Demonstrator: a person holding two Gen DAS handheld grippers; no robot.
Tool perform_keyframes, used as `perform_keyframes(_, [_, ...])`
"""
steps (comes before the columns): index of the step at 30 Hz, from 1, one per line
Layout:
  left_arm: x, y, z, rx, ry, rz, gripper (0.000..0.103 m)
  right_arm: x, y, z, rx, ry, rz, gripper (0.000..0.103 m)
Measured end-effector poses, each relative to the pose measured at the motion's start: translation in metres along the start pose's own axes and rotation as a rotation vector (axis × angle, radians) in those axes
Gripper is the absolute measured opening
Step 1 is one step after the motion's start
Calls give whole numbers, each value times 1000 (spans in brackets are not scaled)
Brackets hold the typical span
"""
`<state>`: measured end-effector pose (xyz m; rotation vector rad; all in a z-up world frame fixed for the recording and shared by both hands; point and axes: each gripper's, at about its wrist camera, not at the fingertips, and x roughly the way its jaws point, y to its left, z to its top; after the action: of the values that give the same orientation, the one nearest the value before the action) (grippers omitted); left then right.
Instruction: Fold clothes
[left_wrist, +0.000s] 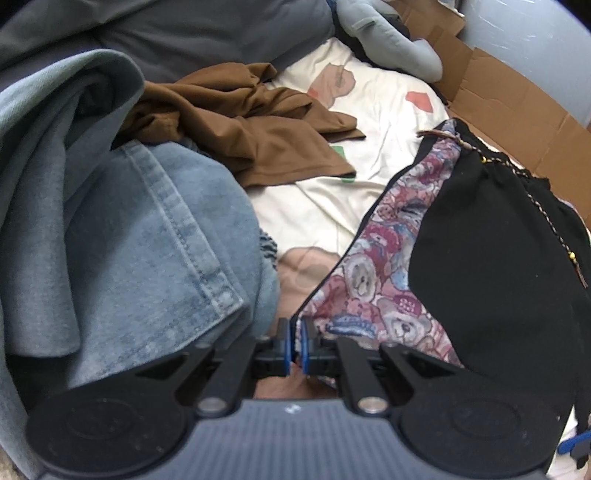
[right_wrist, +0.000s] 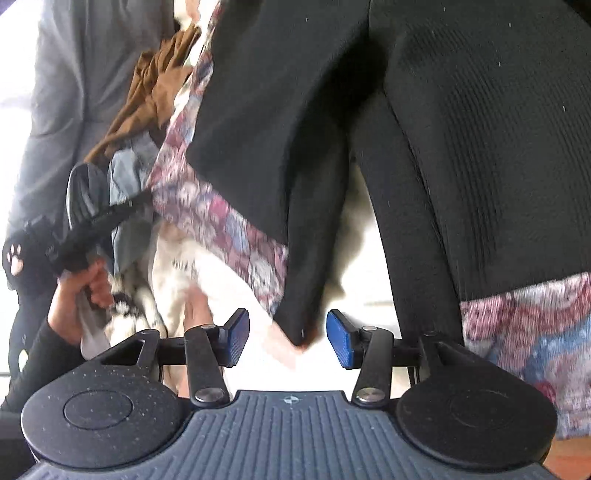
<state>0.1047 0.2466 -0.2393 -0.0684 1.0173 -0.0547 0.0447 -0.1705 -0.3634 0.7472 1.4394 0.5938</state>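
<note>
A black garment (left_wrist: 498, 258) with a teddy-bear print lining (left_wrist: 388, 266) lies spread over the bed on the right. My left gripper (left_wrist: 295, 343) is shut on the lining's edge at its near left corner. In the right wrist view the same black garment (right_wrist: 480, 129) fills the upper frame, and one black corner hangs between the blue pads (right_wrist: 341, 338) without touching them. My right gripper (right_wrist: 288, 338) stands open around that corner. My left gripper (right_wrist: 142, 199) shows at the left of this view, pinching the print lining (right_wrist: 207, 206), with a hand (right_wrist: 81, 295) on its handle.
Blue jeans (left_wrist: 147, 240) and a grey-green garment (left_wrist: 55, 147) pile up on the left, a crumpled brown garment (left_wrist: 258, 122) behind them. The white printed bedsheet (left_wrist: 369, 110) shows between the piles. Flattened cardboard (left_wrist: 498, 92) borders the bed at the right.
</note>
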Motion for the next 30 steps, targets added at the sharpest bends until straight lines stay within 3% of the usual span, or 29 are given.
perform_keyframes(6, [1,1,1,-5,8,-4,5,2,-5,12,39,-64,-20,51])
perform_keyframes(7, [0,2,1,-10,8,-8,5,3,-7,13,45,-66,-14,37])
perform_keyframes(8, [0,3,2,-17,9,-12,5,4,-9,14,45,-65,-15,4])
perform_keyframes(9, [-2,4,3,-22,7,-16,5,6,-10,14,46,-58,-18,1])
perform_keyframes(18, [-21,6,7,-47,5,-15,5,1,-8,12,44,10,41,0])
perform_keyframes(22, [-11,14,2,-87,27,14,5,11,-8,12,39,40,16,0])
perform_keyframes(30, [23,5,-5,13,103,75,7,13,4,18,-60,44,-52,2])
